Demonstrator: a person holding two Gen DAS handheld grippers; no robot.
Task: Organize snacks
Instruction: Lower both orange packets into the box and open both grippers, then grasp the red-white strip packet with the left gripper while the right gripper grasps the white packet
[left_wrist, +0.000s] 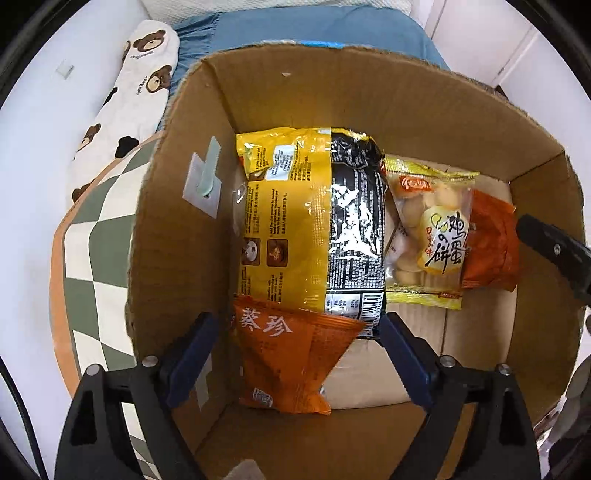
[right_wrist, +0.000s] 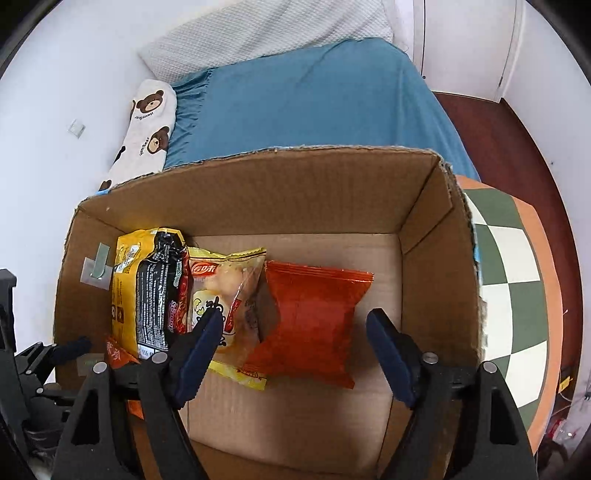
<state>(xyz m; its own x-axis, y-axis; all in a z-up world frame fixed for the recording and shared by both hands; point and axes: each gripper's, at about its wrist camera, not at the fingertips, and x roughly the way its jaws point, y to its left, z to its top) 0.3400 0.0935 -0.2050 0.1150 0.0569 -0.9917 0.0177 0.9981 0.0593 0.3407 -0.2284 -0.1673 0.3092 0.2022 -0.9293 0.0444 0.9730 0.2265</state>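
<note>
I look down into a cardboard box (left_wrist: 369, 92). A yellow-and-black noodle pack (left_wrist: 310, 221) lies at its left, an egg-cookie bag (left_wrist: 428, 229) beside it, and a red packet (left_wrist: 491, 243) further right. An orange packet (left_wrist: 291, 354) lies loose between the spread fingers of my left gripper (left_wrist: 298, 319), and the pads do not touch it. My right gripper (right_wrist: 295, 315) is open over the red packet (right_wrist: 310, 317), which rests flat on the box floor (right_wrist: 295, 424). The noodle pack (right_wrist: 144, 291) and cookie bag (right_wrist: 221, 280) lie to its left.
The box stands on a green-and-white checkered cushion (right_wrist: 517, 295) with an orange border. Behind it are a blue bed sheet (right_wrist: 314, 99), a bear-print pillow (right_wrist: 147, 122) and a white wall. A stick-on hook (left_wrist: 203, 181) sits on the box's left wall. The right half of the box floor is bare.
</note>
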